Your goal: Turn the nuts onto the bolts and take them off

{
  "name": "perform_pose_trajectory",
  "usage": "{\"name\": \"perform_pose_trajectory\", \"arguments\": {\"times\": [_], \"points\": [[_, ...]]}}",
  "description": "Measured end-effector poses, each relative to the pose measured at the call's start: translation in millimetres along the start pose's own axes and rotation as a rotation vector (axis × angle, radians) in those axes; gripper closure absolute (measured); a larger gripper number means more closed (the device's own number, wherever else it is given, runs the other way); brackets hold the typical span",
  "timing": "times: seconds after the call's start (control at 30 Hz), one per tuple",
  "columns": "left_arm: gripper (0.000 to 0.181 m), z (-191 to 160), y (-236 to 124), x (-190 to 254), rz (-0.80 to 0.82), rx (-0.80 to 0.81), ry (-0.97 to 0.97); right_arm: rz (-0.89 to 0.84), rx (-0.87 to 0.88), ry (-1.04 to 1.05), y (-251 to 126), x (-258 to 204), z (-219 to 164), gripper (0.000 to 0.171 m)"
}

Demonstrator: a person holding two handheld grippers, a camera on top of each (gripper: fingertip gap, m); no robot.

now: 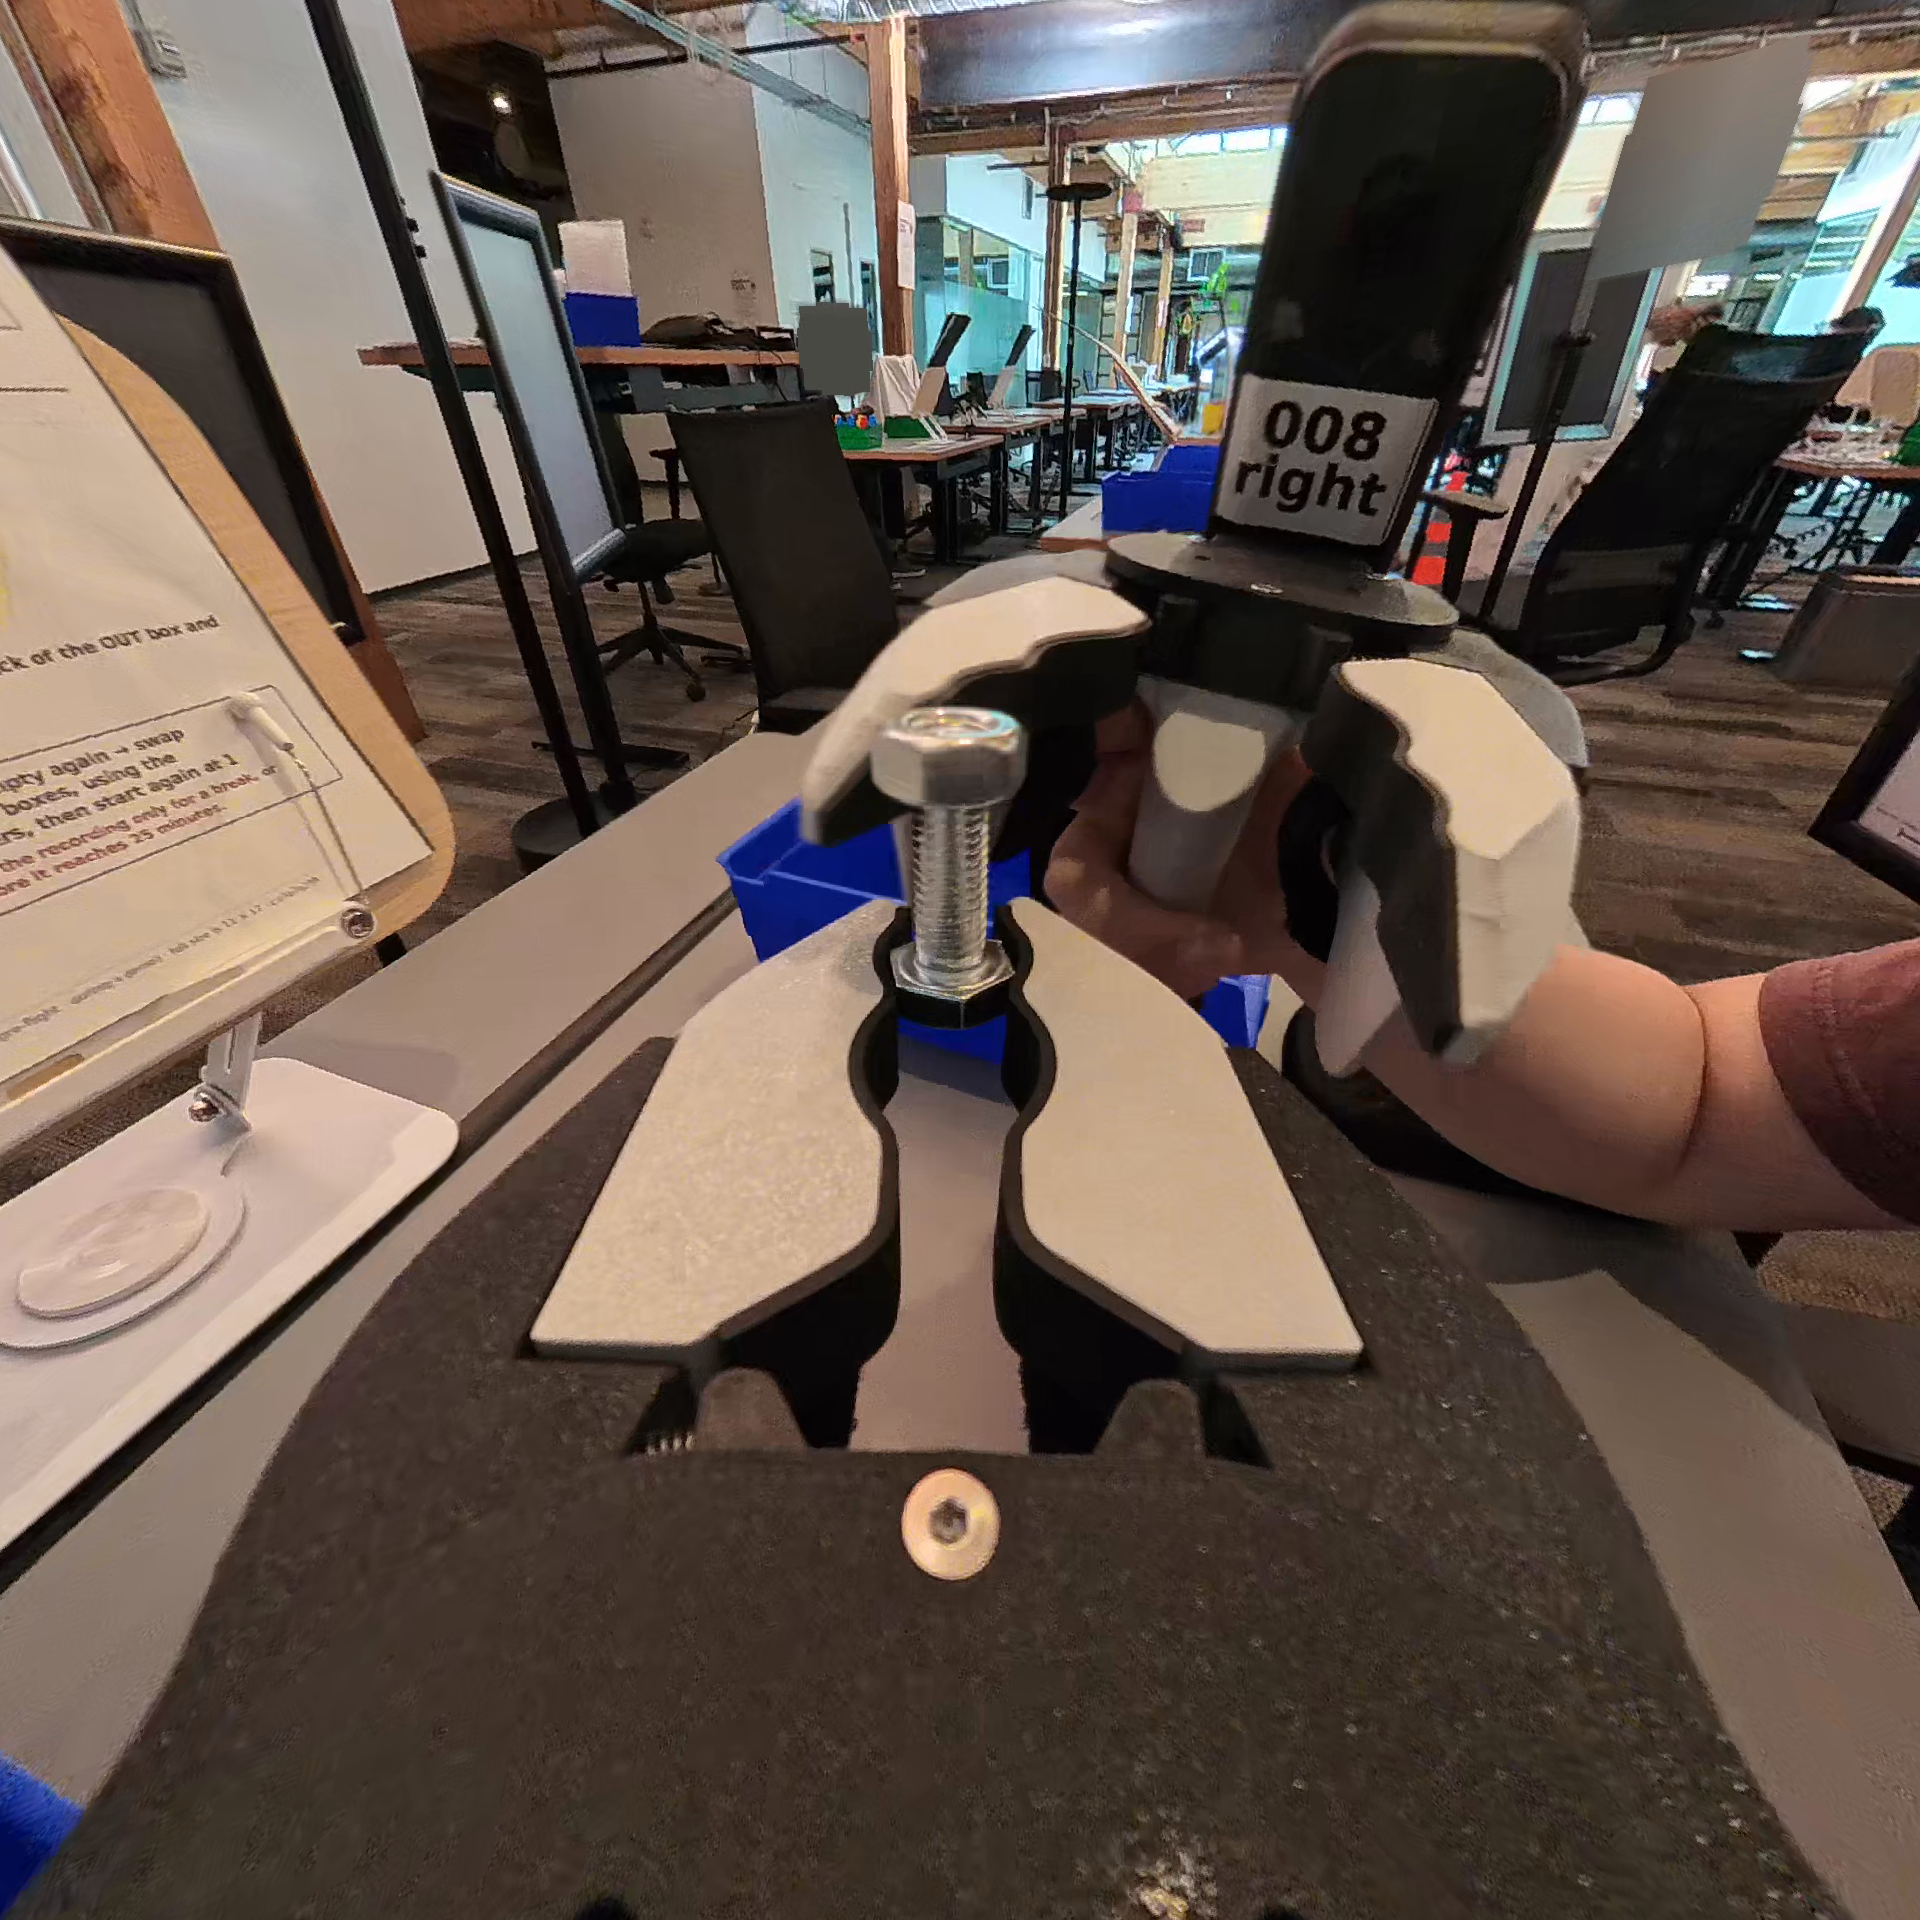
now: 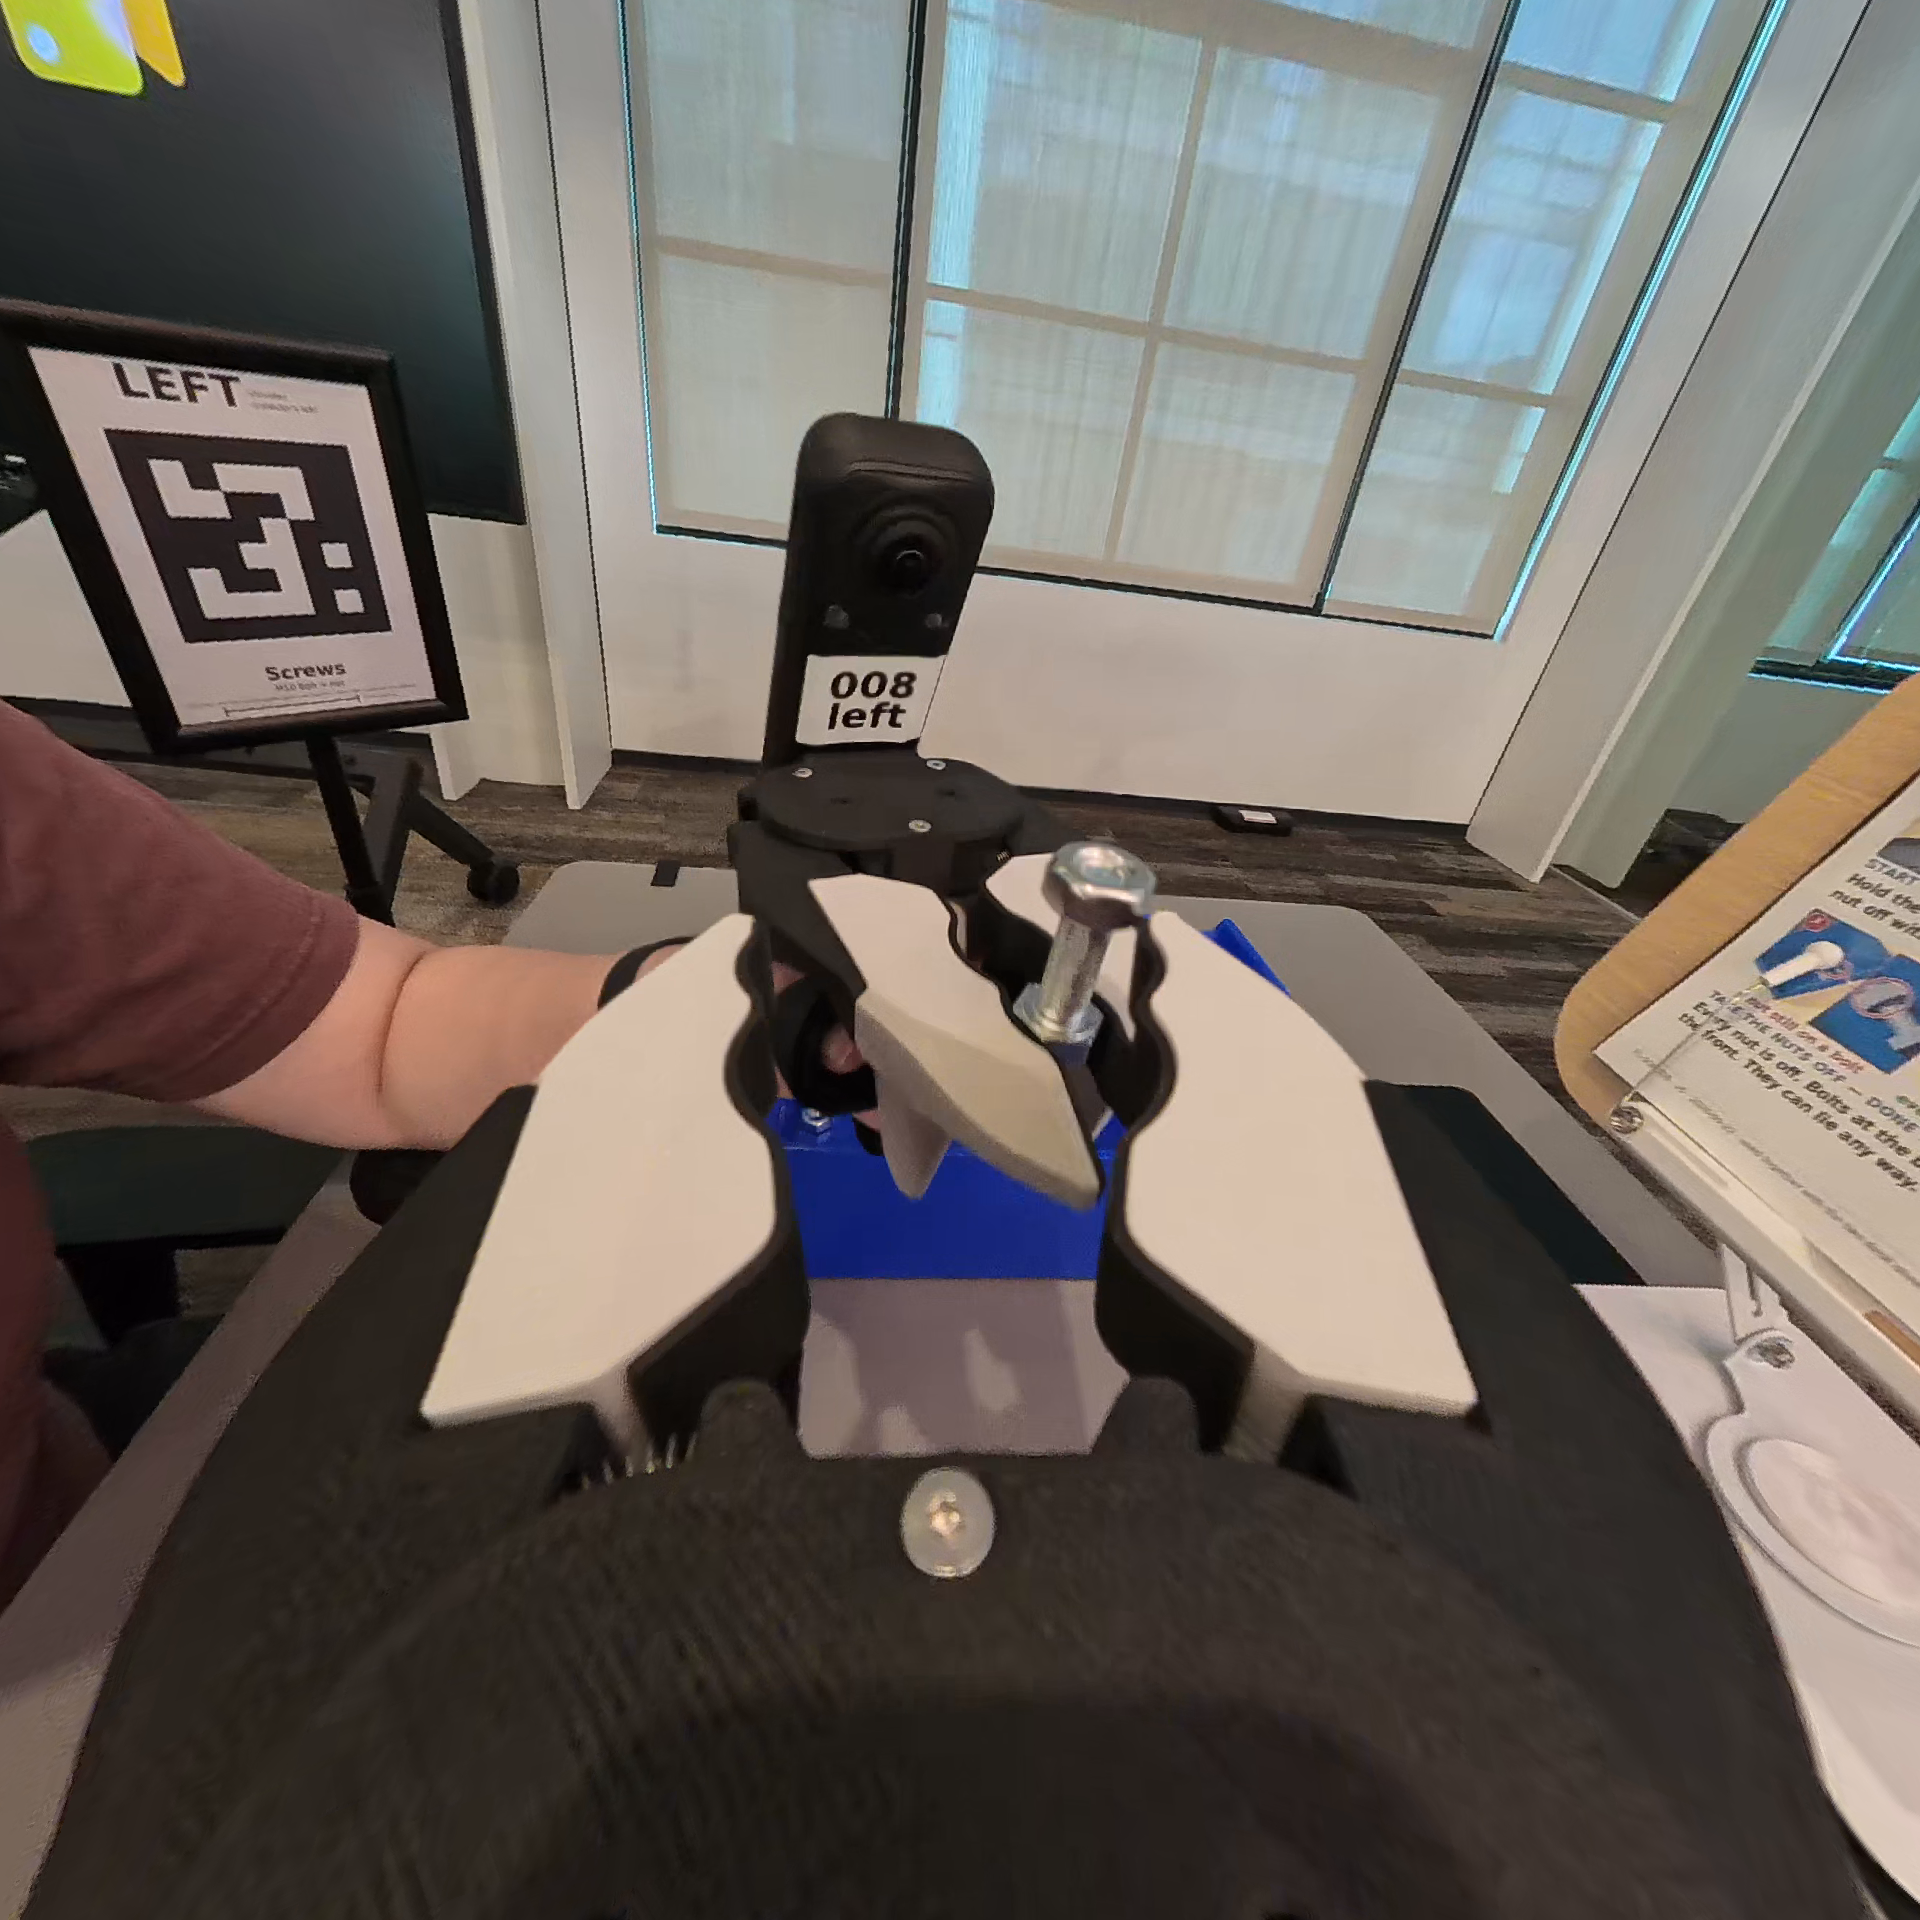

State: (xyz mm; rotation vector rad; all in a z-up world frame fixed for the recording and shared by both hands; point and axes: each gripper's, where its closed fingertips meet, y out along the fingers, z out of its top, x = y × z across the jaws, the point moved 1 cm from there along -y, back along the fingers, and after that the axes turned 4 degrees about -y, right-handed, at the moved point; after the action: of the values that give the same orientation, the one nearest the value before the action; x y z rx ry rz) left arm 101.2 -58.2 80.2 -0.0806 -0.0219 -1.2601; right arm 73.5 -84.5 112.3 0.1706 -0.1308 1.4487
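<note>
A silver bolt [image 1: 948,862] stands upright with its hex head [image 1: 945,750] on top, and a nut [image 1: 951,977] is threaded near its lower end. My left gripper [image 1: 954,930] is shut on the nut and holds it above a blue bin. My right gripper [image 1: 1138,935] faces it, open and empty, with one finger [image 1: 966,675] just behind the bolt head. In the right wrist view my right gripper [image 2: 945,930] is spread wide. The bolt [image 2: 1075,961] and nut [image 2: 1047,1013] sit by its right fingertip, held in the left gripper [image 2: 997,1174].
A blue bin [image 1: 790,883] sits on the grey table [image 1: 582,935] under the bolt; it also shows in the right wrist view [image 2: 935,1226]. An instruction sheet on a white stand [image 1: 156,727] is close on the left. A framed marker sign [image 2: 239,530] stands beyond the table. A person's forearm [image 1: 1558,1091] holds the right gripper. One gripper's finger ends stand about 5 centimeters off the other's.
</note>
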Motion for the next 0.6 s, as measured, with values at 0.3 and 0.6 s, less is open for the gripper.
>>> {"name": "perform_pose_trajectory", "arguments": {"times": [0.3,0.6], "points": [[0.167,0,2,7,-0.025,-0.013,0.010,-0.013,0.058,0.029,3,1,6,0.095],[0.167,7,-8,-3,0.000,0.020,-0.025,-0.016,0.032,0.011,-6,3,7,0.105]]}}
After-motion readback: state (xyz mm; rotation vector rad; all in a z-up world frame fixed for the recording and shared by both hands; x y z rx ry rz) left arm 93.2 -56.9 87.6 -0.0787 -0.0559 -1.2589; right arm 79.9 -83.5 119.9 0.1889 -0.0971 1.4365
